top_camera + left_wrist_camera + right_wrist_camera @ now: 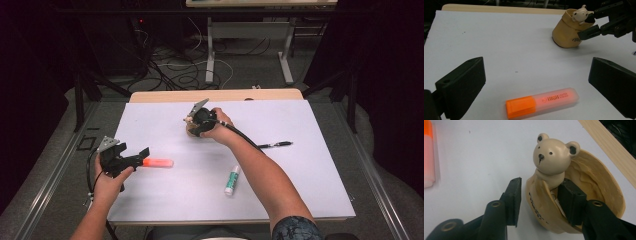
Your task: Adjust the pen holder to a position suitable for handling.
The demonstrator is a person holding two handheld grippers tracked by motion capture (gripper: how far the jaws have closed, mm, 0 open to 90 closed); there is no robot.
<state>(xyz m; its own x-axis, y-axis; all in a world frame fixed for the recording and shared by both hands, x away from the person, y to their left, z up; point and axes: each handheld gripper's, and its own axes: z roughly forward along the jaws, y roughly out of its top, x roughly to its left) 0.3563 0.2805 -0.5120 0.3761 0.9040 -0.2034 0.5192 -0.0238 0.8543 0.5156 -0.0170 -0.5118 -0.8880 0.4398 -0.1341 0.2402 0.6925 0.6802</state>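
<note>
A tan cup (192,131) with a small bear figure (552,153) on its rim stands at the far middle of the white board (300,175). My right gripper (541,185) straddles the cup's (596,182) near wall, one jaw inside and one outside. A thin gap shows beside the outer pad, so it is open. An orange highlighter (157,163) lies at the left. My left gripper (537,62) stands wide open just short of the highlighter (542,102), without touching it. The left gripper view also has the cup (567,32) and my right gripper (587,25) at it.
A black pen (275,145) lies right of my right forearm. A white glue stick with a green label (232,180) rests near the front middle. The board's wooden far edge (609,145) runs close behind the cup.
</note>
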